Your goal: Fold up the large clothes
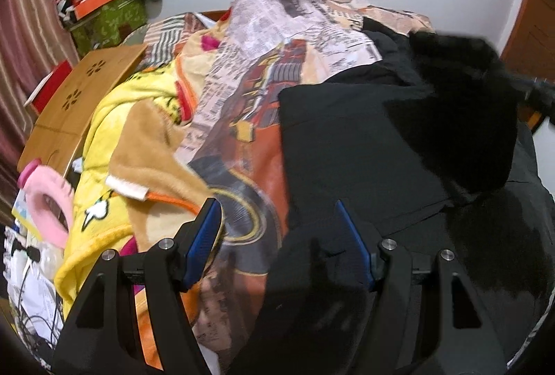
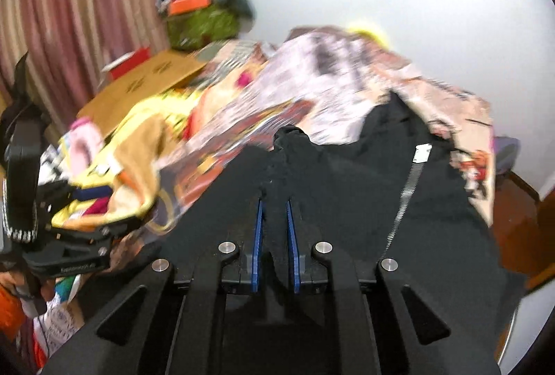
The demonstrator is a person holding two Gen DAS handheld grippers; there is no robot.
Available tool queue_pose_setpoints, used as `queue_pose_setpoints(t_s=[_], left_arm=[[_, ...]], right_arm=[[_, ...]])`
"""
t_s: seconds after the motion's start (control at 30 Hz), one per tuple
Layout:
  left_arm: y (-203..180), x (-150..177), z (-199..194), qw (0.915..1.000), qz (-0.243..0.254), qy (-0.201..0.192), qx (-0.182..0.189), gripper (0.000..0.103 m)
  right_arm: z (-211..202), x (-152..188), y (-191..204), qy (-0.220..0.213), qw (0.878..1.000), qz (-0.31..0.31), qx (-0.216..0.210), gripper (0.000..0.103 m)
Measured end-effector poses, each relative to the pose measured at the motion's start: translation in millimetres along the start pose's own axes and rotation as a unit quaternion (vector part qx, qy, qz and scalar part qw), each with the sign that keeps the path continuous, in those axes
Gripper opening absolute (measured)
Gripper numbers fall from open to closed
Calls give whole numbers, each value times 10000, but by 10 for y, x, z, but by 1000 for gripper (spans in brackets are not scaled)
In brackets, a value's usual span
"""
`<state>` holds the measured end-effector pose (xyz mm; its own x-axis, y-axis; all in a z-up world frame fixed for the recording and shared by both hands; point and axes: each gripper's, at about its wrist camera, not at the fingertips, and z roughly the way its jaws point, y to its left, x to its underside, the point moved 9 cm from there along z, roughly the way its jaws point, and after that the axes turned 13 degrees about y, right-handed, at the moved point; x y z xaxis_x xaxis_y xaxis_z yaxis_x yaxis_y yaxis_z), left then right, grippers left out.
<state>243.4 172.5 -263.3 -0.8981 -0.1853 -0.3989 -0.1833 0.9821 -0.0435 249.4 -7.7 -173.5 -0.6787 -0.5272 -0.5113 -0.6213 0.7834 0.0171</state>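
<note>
A jacket (image 1: 364, 139) is spread on a bedcover (image 1: 263, 56), toward 3 o'clock. At 9 o'clock a blanket (image 1: 114, 118) is heaped beside it. A lap desk (image 1: 79, 94) is set at 10 o'clock, with a box (image 1: 111, 18) behind it at 11.

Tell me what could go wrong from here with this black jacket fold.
The right gripper pinches only a small bunch of the black jacket, so it may slip out. The left gripper is open beside the yellow blanket and could snag that instead. The zipper may catch.
</note>
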Motion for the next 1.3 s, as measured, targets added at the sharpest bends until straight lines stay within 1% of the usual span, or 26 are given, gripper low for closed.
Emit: queue_pose_setpoints(t_s=[0.13, 0.27, 0.4, 0.5, 0.7, 0.8, 0.87, 0.97, 1.1, 1.3], left_arm=[[-210, -97, -58, 9997, 203, -91, 35, 67], [-444, -200, -116, 9990, 404, -177, 86, 67], [-722, -300, -137, 9977, 615, -217, 165, 67], [-944, -346, -132, 9965, 775, -219, 234, 67], [-1336, -362, -35, 9941, 995, -133, 406, 67], [-1496, -332, 119, 9935, 990, 83, 565, 67], [-1572, -308, 218, 9930, 1002, 217, 595, 67], [-1689, -241, 392, 9915, 1079, 436, 588, 67], [-1799, -133, 514, 9895, 1175, 604, 590, 67], [-1835, -96, 501, 9898, 1205, 587, 481, 67]], right_arm=[[-246, -11, -458, -267, 9981, 539, 123, 11], [-449, 93, -807, -456, 9945, 913, 248, 11], [-563, 247, -1089, -528, 9905, 1227, 322, 11], [-591, 387, -1257, -514, 9878, 1446, 284, 11], [-529, 741, -1532, -305, 9818, 1876, 53, 11], [-416, 949, -1636, -91, 9774, 2111, -59, 11], [-344, 1078, -1701, 57, 9751, 2214, -79, 11], [-296, 1245, -1746, 173, 9730, 2300, -18, 11], [-258, 1421, -1771, 281, 9709, 2375, 94, 11], [-168, 1576, -1781, 592, 9693, 2374, 231, 11]])
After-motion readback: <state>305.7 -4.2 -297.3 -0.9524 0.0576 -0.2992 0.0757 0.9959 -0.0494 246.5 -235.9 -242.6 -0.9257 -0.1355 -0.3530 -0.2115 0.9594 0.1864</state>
